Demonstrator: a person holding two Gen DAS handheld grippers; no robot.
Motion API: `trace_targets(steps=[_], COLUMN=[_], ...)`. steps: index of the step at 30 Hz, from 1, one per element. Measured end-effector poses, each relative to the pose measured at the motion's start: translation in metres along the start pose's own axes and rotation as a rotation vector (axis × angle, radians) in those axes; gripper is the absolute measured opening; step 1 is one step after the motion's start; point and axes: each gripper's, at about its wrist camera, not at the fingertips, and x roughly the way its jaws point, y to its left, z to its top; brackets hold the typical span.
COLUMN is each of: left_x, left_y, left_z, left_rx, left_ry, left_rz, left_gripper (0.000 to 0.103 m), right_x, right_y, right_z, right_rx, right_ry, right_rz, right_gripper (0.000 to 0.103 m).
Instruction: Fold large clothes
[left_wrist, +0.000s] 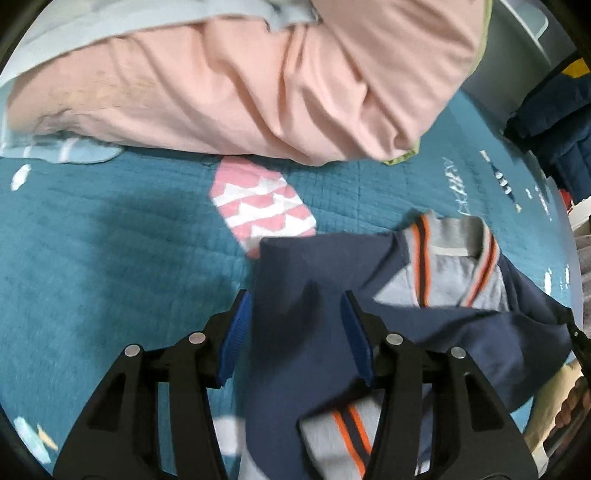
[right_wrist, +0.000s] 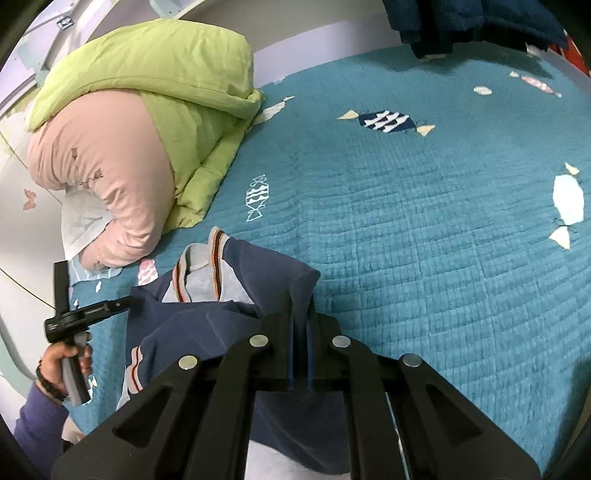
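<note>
A navy sweatshirt (left_wrist: 443, 321) with a grey collar panel and orange stripes lies crumpled on the teal quilt (left_wrist: 110, 258). My left gripper (left_wrist: 295, 299) stands open over it, and a navy fold lies loose between the blue pads (left_wrist: 356, 339). In the right wrist view my right gripper (right_wrist: 301, 306) is shut on a raised fold of the same sweatshirt (right_wrist: 207, 325), lifting it off the quilt (right_wrist: 406, 221). The left gripper (right_wrist: 127, 302) shows at the far left, at the garment's edge, held by a hand (right_wrist: 66, 358).
A pink bundle of bedding (left_wrist: 258, 92) lies beyond the garment, with green bedding (right_wrist: 166, 92) on top of it. Dark blue clothes (right_wrist: 461, 18) hang at the bed's far edge. The quilt stretches wide to the right of the sweatshirt.
</note>
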Motion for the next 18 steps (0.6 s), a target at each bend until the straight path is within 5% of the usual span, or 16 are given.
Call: trace_targets(steps=[5, 7, 8, 11, 18], left_x=[0.024, 0.022, 0.019, 0.006, -0.052], left_y=[0.000, -0.002, -0.005, -0.012, -0.013], left_z=[0.012, 0.012, 0.010, 0.004, -0.017], left_rx=[-0.004, 0.020, 0.046, 0.106, 0.110], left_ry=[0.014, -0.008, -0.024, -0.063, -0.129], left_rz=[0.024, 0.049, 0.047, 0.053, -0.073], left_gripper=[0.047, 0.012, 0.008, 0.004, 0.004], right_x=[0.009, 0.010, 0.010, 0.008, -0.015], right_y=[-0.007, -0.007, -0.006, -0.005, 0.006], right_z=[0.005, 0.006, 0.005, 0.004, -0.005], right_rx=[0.007, 0.003, 0.003, 0.005, 0.008], right_ry=[0.005, 0.007, 0.007, 0.005, -0.004], right_rz=[0.018, 0.016, 0.019, 0.021, 0.034], right_gripper=[0.005, 0.005, 0.005, 0.005, 0.005])
